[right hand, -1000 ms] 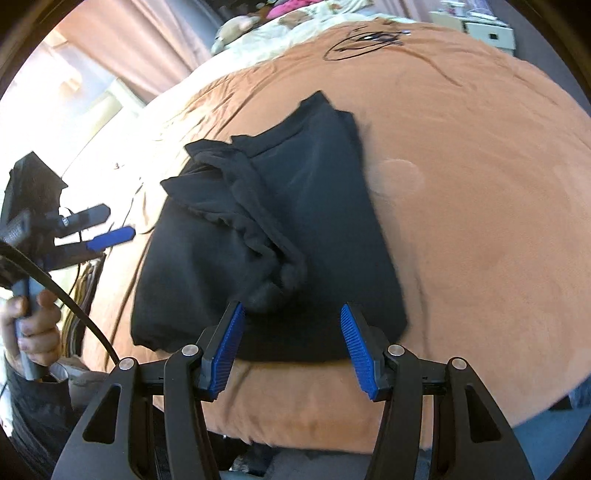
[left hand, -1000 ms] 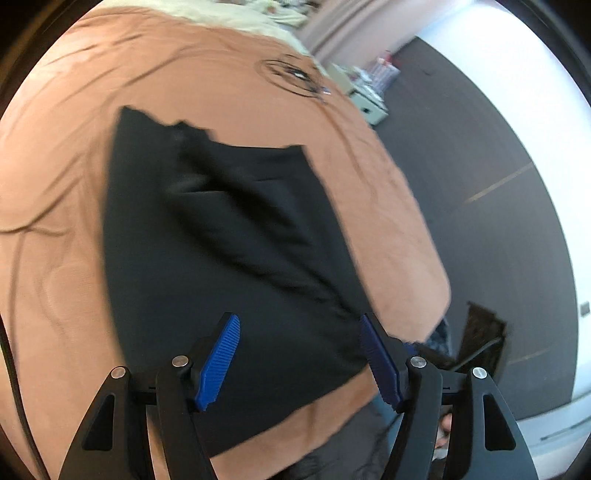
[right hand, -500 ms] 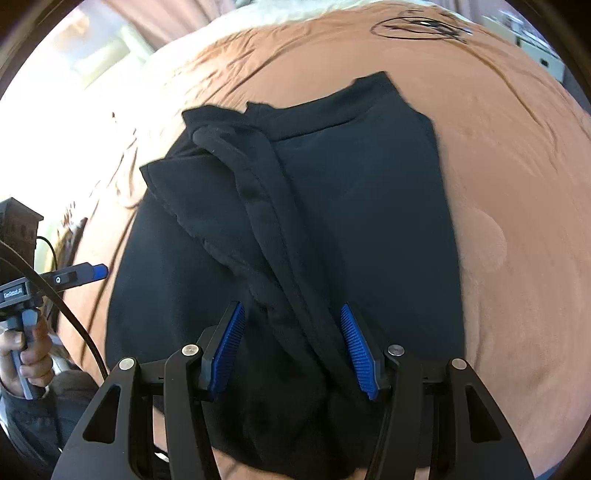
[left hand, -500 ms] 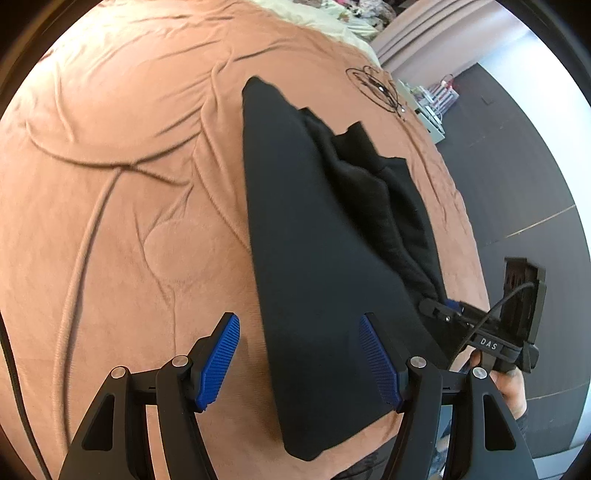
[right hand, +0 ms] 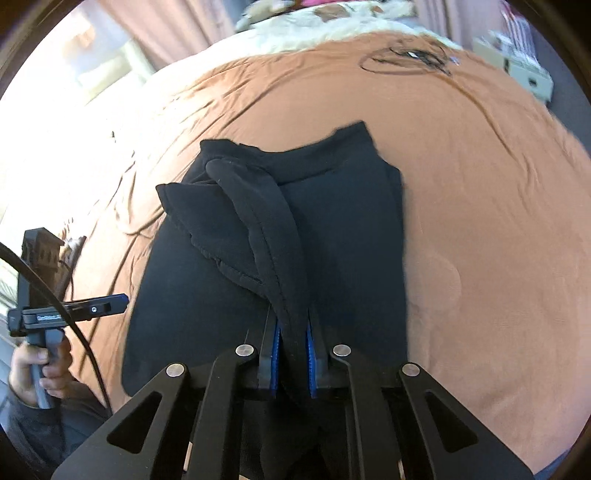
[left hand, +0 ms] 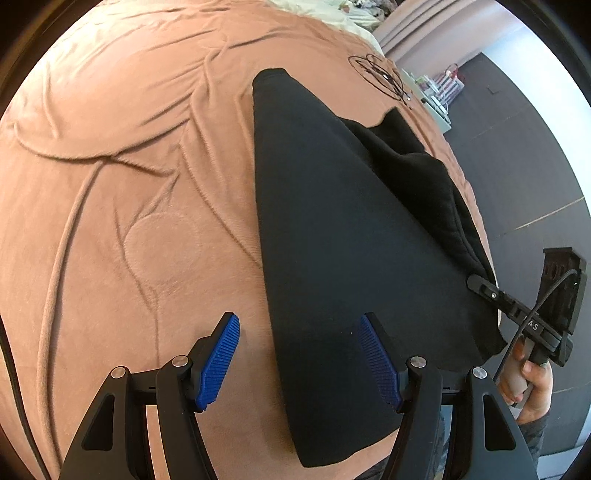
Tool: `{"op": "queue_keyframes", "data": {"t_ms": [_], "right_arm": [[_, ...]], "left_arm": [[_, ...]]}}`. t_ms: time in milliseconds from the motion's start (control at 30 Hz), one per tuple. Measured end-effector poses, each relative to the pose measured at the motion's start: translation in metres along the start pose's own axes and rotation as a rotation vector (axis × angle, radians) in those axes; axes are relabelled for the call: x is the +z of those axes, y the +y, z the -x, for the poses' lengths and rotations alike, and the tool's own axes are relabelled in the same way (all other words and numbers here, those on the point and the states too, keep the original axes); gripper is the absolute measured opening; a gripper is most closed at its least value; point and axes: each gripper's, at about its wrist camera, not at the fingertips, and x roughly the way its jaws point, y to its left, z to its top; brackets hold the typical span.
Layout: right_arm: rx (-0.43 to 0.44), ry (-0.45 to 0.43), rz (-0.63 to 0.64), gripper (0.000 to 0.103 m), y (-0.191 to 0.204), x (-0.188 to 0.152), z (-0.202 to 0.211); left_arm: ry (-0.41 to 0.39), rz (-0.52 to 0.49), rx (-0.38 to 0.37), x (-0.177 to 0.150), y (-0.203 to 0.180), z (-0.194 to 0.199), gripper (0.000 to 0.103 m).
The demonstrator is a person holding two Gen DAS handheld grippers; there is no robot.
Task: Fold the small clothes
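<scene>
A black garment (left hand: pixel 343 236) lies partly folded on a brown blanket (left hand: pixel 129 166) on a bed. My left gripper (left hand: pixel 301 358) is open and empty, hovering over the garment's near left edge. My right gripper (right hand: pixel 291 354) is shut on a raised black fold of the garment (right hand: pixel 258 229), near its front edge. In the left wrist view the right gripper (left hand: pixel 487 291) shows at the garment's right corner. In the right wrist view the left gripper (right hand: pixel 107 302) shows at the left, beside the garment.
A thin black cable loop (right hand: pixel 406 59) lies on the blanket at the far end. Pale bedding (right hand: pixel 332 22) lies beyond it. White boxes (right hand: pixel 524 70) stand off the bed at the right, over dark floor (left hand: pixel 517 166).
My right gripper has moved forward over the garment and shut on the raised fold. My left gripper has swung round to the garment's left edge and stayed open.
</scene>
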Motion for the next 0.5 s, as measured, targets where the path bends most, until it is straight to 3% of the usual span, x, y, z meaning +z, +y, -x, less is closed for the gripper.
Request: {"op": "queue_keyframes", "data": {"t_ms": [200, 300, 400, 433, 467, 500], "right_arm": [[-0.010, 0.017, -0.033, 0.008, -0.023, -0.018, -0.006], [-0.044, 0.031, 0.012, 0.012, -0.015, -0.010, -0.006], [-0.101, 0.047, 0.068, 0.030, 0.001, 0.000, -0.007], [-0.109, 0.043, 0.080, 0.048, 0.005, 0.004, -0.006], [-0.112, 0.039, 0.091, 0.060, 0.009, 0.009, -0.007], [-0.110, 0.040, 0.101, 0.060, 0.012, 0.014, -0.009]], "left_arm": [[0.029, -0.033, 0.034, 0.007, -0.017, -0.020, 0.069], [0.031, -0.034, 0.057, 0.015, -0.018, -0.026, 0.069], [0.025, -0.026, 0.066, 0.025, -0.018, -0.030, 0.069], [0.023, -0.023, 0.067, 0.029, -0.018, -0.031, 0.069], [0.020, -0.020, 0.068, 0.033, -0.018, -0.033, 0.069], [0.018, -0.015, 0.069, 0.038, -0.018, -0.034, 0.069]]}}
